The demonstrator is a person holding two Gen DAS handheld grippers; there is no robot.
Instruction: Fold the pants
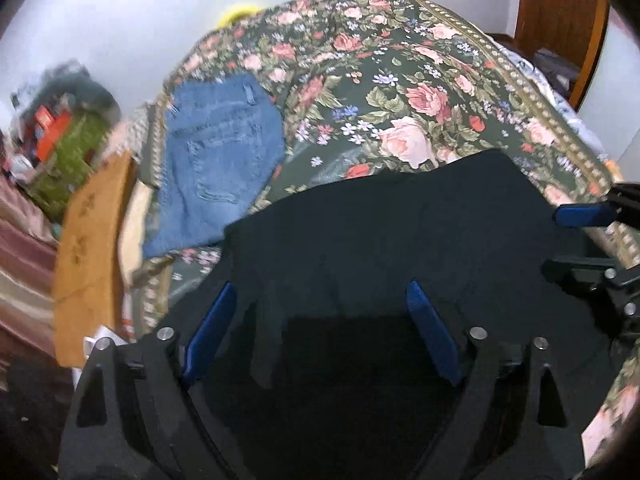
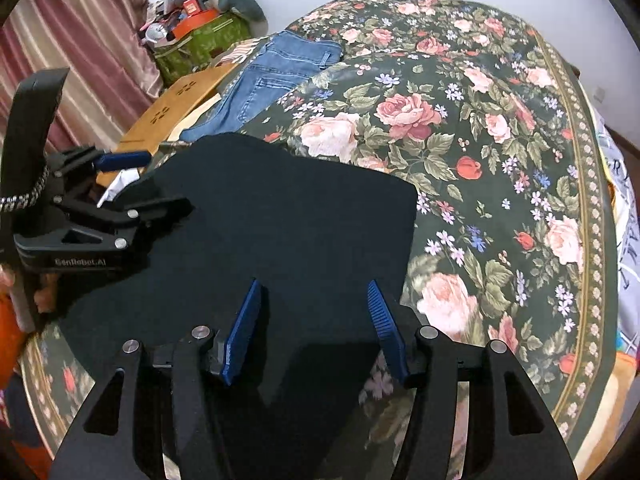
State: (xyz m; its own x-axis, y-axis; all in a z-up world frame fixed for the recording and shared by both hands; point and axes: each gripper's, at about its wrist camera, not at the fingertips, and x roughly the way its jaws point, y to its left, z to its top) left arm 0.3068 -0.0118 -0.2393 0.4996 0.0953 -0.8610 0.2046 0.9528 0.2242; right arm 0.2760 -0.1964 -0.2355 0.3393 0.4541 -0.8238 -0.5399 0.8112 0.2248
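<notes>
Here: black pants (image 2: 280,216) on floral bedspread (image 2: 500,140), both grippers agape.

White lettering "GenRobot.AI" runs along the black body of the left gripper (image 2: 160,184), seen fm right wrist cam. Print at the frame's right edge too blurred to read.

left tool (image 1: 322,300): matte black frame, blue ribbed pads, silver screws
right tool (image 2: 314,300): same, white lettering on the left tool's side
</notes>
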